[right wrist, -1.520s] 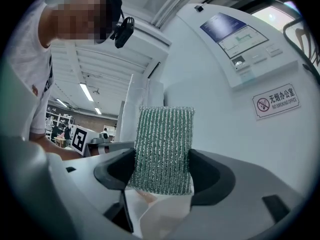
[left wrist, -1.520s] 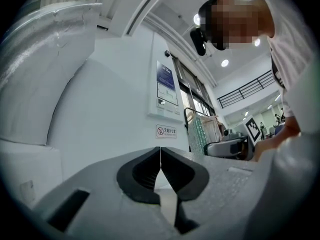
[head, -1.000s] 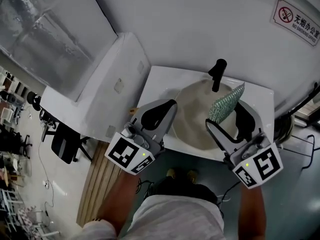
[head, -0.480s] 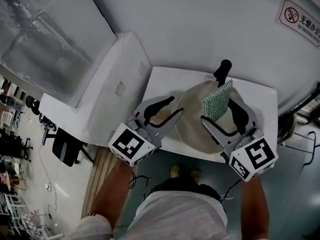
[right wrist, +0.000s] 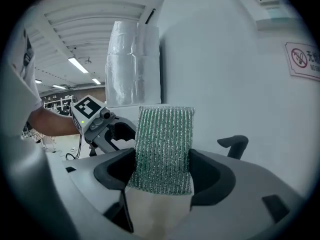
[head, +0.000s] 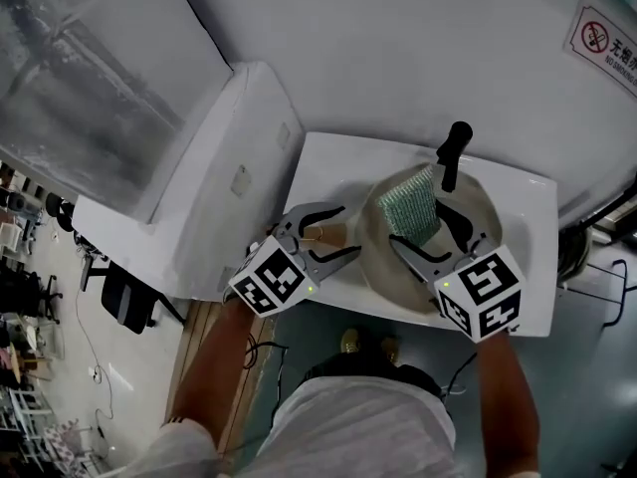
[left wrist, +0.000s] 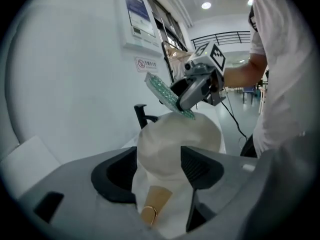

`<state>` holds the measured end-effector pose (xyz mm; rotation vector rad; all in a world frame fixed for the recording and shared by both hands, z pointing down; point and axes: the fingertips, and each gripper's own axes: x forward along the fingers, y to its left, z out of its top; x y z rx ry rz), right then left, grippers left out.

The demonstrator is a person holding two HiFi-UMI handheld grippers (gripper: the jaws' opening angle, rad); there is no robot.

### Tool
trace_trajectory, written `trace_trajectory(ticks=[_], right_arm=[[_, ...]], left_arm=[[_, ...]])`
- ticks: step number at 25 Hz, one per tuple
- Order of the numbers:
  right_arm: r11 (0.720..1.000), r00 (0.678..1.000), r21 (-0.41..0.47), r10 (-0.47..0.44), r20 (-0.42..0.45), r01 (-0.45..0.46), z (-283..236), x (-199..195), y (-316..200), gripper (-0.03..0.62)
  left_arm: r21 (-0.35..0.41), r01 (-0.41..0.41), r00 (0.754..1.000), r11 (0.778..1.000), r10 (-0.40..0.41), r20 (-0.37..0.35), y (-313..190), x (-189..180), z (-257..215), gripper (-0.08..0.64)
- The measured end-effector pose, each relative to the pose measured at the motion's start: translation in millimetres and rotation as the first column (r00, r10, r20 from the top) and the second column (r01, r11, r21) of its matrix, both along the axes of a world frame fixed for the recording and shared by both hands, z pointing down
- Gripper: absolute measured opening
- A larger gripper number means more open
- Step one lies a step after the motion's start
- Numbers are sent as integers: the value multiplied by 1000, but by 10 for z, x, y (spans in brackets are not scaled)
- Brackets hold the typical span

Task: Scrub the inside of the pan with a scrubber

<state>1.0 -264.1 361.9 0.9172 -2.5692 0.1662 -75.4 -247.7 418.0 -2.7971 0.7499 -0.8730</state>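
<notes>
I'm clenching the scrubber (head: 410, 205) in my right claw (head: 423, 229), hovering over the pan (head: 485, 207) at the head view's centre right. My left claw (head: 345, 231) is released, its jaws having just been opening, and is straddling the pan's handle (head: 328, 235) without pressing it. Next, I reckon, I should clamp that handle, then scrub inside.

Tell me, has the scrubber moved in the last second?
Yes. In the head view the scrubber has shifted left of the black faucet, lower over the pan.

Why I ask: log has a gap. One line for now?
left tongs: just opened, handle between, ungripped; right tongs: shut on scrubber, over pan
</notes>
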Motion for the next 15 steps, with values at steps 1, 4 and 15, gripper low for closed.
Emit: trace_trajectory(ticks=[1,4,15], right_arm=[[1000,1000,-20,-2,-19,1,75,-28,-15,339],[997,996,-76,0,-84,-6,309,-91,-65,339],[971,936,-210,33,-350,-113,1121,-77,-293,339]], left_arm=[[-31,-11,1000,999,11,25,2,-29,113,272],[-78,-32,991,996,42,124,-16,-120,412,274],[-143,-70,905,987,123,408,-131,-368,1099,287]])
